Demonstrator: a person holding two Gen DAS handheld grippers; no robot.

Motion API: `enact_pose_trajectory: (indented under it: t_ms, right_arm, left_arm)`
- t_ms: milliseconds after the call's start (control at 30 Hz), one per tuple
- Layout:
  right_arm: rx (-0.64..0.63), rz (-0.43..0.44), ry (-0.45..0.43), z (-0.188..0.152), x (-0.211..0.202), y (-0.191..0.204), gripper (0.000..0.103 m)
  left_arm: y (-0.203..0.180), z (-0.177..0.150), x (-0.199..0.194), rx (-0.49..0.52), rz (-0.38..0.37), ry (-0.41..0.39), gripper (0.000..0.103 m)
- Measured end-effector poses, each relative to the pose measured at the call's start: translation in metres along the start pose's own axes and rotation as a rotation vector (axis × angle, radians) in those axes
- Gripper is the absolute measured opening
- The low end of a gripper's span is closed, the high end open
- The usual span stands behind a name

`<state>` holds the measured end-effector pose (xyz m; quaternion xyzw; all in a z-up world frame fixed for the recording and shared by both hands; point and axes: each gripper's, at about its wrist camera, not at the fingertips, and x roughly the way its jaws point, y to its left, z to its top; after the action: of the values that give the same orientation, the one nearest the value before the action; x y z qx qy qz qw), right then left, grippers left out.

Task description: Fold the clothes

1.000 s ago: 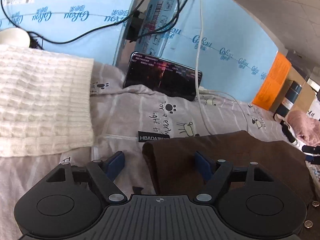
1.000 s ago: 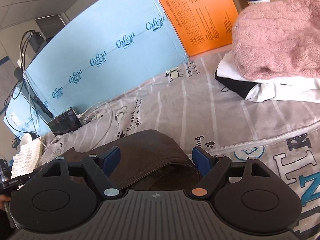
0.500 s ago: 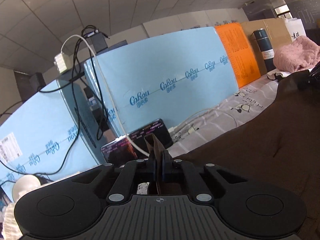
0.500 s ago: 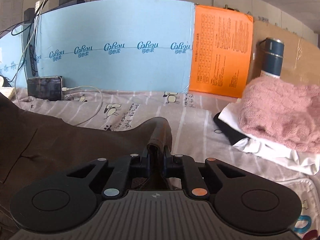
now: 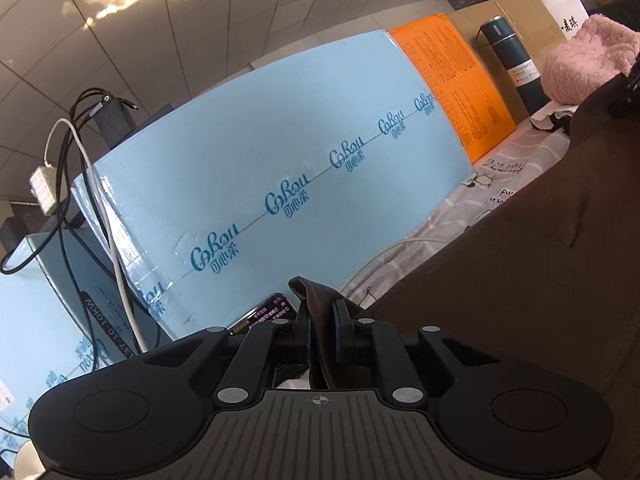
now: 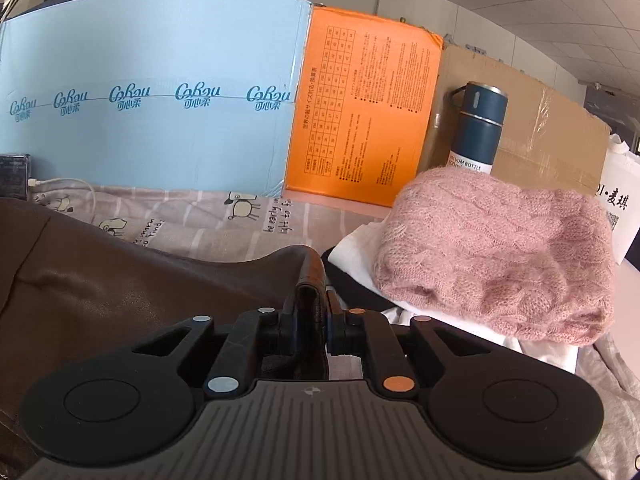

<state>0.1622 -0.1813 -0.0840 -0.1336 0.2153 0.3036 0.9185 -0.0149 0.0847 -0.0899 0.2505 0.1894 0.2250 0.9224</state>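
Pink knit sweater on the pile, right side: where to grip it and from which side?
Judgement only: take the pink sweater at its rolled near edge, low on the side facing the right gripper, coming in level from the front. That edge is thick and overhangs the white garment beneath, so the fingers could close on knit alone. Both grippers now hold the brown garment, so release first.

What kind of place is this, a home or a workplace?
Probably an office or lab set up for recording: a tiled ceiling, cardboard boxes used as a backdrop, and a printed bedsheet as the work surface.
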Motion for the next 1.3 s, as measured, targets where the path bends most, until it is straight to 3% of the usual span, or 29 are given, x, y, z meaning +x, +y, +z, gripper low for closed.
enact_pose_trajectory:
  t_ms: [67, 100, 233, 333, 433, 533, 667, 833, 967, 1100, 1200, 1300]
  right_arm:
    - [0.037, 0.042, 0.047, -0.005, 0.001, -0.006, 0.063]
    - [0.06, 0.075, 0.078, -0.008, 0.001, -0.009, 0.071]
    - [0.001, 0.091, 0.141, -0.019, -0.005, 0.001, 0.082]
    - [-0.034, 0.101, 0.143, -0.023, -0.015, 0.007, 0.083]
    - [-0.036, 0.121, 0.125, -0.024, -0.031, 0.006, 0.084]
    - [-0.023, 0.132, 0.095, -0.027, -0.05, 0.005, 0.085]
    - [0.008, 0.244, 0.088, -0.031, -0.064, 0.016, 0.085]
    - [-0.039, 0.347, 0.164, -0.046, -0.058, 0.054, 0.085]
    - [-0.045, 0.386, 0.108, -0.045, -0.078, 0.056, 0.084]
    - [0.017, 0.453, 0.068, -0.051, -0.106, 0.039, 0.085]
    - [-0.033, 0.597, 0.07, -0.068, -0.125, 0.042, 0.086]
    - [-0.075, 0.603, 0.106, -0.082, -0.127, 0.051, 0.088]
  left_arm:
    - [0.012, -0.001, -0.007, -0.041, -0.004, 0.007, 0.029]
    - [0.02, -0.001, -0.014, -0.078, -0.005, 0.008, 0.035]
    - [0.053, -0.005, -0.052, -0.233, 0.009, 0.007, 0.064]
    - [0.075, -0.015, -0.088, -0.375, -0.019, 0.034, 0.069]
    - [0.091, -0.038, -0.13, -0.571, -0.126, 0.068, 0.08]
    - [0.09, -0.065, -0.163, -0.676, -0.23, 0.112, 0.082]
    - [0.07, -0.084, -0.191, -0.701, -0.274, 0.152, 0.083]
    - [0.053, -0.097, -0.202, -0.76, -0.347, 0.191, 0.083]
    - [0.04, -0.103, -0.207, -0.766, -0.41, 0.218, 0.082]
    - [0.03, -0.099, -0.215, -0.729, -0.475, 0.177, 0.082]
    - [0.031, -0.099, -0.217, -0.757, -0.547, 0.095, 0.082]
    - [0.029, -0.1, -0.212, -0.803, -0.606, 0.07, 0.081]
